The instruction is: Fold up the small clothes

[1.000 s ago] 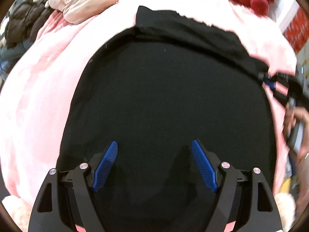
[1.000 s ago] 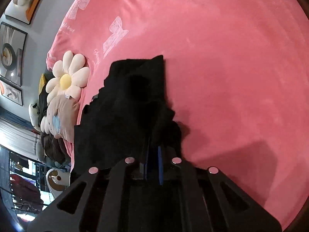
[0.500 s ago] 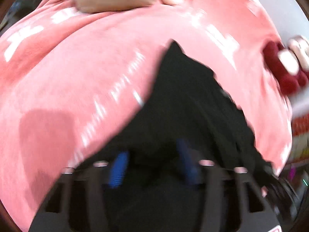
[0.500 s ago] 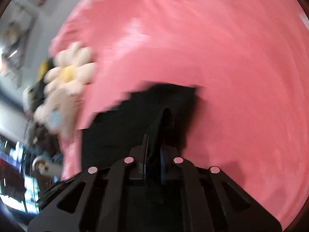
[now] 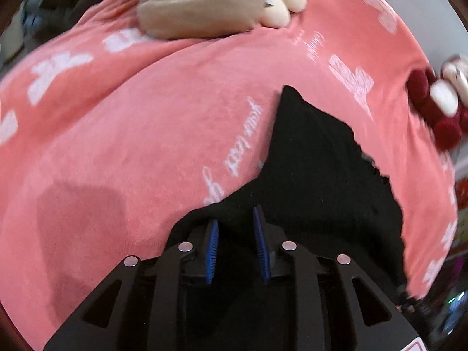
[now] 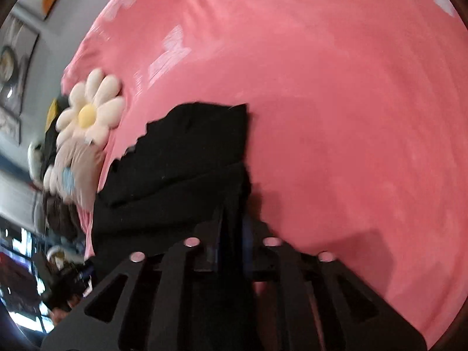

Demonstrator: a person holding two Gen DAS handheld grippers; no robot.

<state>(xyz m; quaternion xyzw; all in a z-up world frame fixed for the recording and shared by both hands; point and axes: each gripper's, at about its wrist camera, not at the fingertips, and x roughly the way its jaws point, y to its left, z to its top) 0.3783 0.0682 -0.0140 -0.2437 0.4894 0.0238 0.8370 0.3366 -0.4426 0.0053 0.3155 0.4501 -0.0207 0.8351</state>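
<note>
A small black garment [image 5: 316, 181] lies on a pink blanket [image 5: 131, 146]. In the left wrist view my left gripper [image 5: 235, 219] has its blue pads narrowed on a bunched edge of the black cloth, with cloth filling the gap between them. In the right wrist view the same black garment [image 6: 187, 158] stretches ahead and left. My right gripper [image 6: 234, 219] is shut on another edge of it; the pads are mostly hidden by the cloth.
A beige plush cushion [image 5: 199, 8] and a white daisy pillow [image 6: 90, 111] lie at the blanket's far edge. A dark red and white plush [image 5: 438, 108] sits at the right. Framed pictures [image 6: 11, 58] hang on the grey wall.
My left gripper was open over the flat garment; it has narrowed on the cloth's edge and the view has swung. The right gripper stays shut and has drawn its edge along.
</note>
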